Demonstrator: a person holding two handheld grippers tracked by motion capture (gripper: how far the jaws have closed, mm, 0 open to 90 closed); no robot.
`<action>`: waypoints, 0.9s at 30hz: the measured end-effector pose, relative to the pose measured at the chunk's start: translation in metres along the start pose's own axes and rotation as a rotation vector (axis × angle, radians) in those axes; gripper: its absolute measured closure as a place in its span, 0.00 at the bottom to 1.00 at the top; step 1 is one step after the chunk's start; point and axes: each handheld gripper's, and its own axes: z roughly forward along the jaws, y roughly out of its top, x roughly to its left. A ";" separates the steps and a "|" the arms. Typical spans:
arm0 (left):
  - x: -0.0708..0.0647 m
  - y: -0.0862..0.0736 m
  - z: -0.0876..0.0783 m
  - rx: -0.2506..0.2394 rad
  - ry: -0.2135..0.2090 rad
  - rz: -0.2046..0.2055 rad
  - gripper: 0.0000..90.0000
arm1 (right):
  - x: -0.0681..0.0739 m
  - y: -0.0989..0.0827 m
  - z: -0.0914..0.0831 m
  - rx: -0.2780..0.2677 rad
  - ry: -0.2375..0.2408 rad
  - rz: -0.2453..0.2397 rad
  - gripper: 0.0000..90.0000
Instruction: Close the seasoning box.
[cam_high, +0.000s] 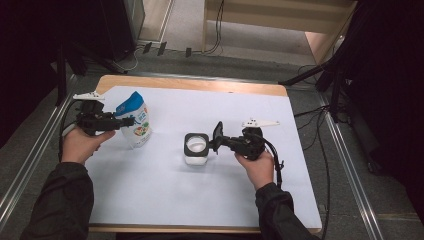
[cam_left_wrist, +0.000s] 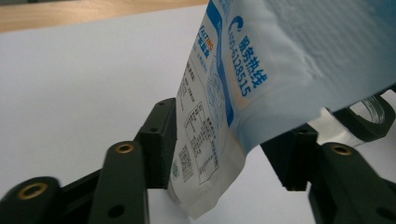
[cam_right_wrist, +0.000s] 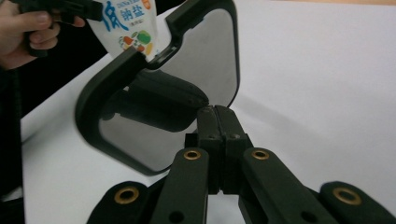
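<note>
A blue and white salt bag (cam_high: 139, 127) stands upright at the left of the white sheet. My left gripper (cam_high: 127, 121) reaches it from the left. In the left gripper view the bag's (cam_left_wrist: 261, 70) lower edge hangs between the jaws of the left gripper (cam_left_wrist: 226, 158); the left pad lies beside the bag and the right pad stands apart from it, so this gripper is open. A square jar (cam_high: 196, 149) with a black rim and white contents sits mid-table. My right gripper (cam_right_wrist: 219, 126) is shut on the edge of the jar's black-framed lid (cam_right_wrist: 140, 121), held upright just right of the jar.
The white sheet (cam_high: 165, 200) covers a wooden table with metal rails along both sides. Cables and dark stand legs (cam_high: 320, 75) lie on the floor beyond the far right corner. A pale wooden unit (cam_high: 280, 20) stands behind.
</note>
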 end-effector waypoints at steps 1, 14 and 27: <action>0.000 -0.001 0.000 -0.003 0.003 0.001 0.51 | -0.001 0.001 0.000 -0.001 0.001 0.007 1.00; -0.006 -0.013 -0.013 -0.006 0.025 0.011 0.46 | 0.003 0.009 -0.002 -0.045 0.020 0.004 1.00; -0.009 -0.031 -0.024 -0.006 0.045 -0.007 0.42 | 0.005 0.014 0.003 -0.045 0.031 0.004 1.00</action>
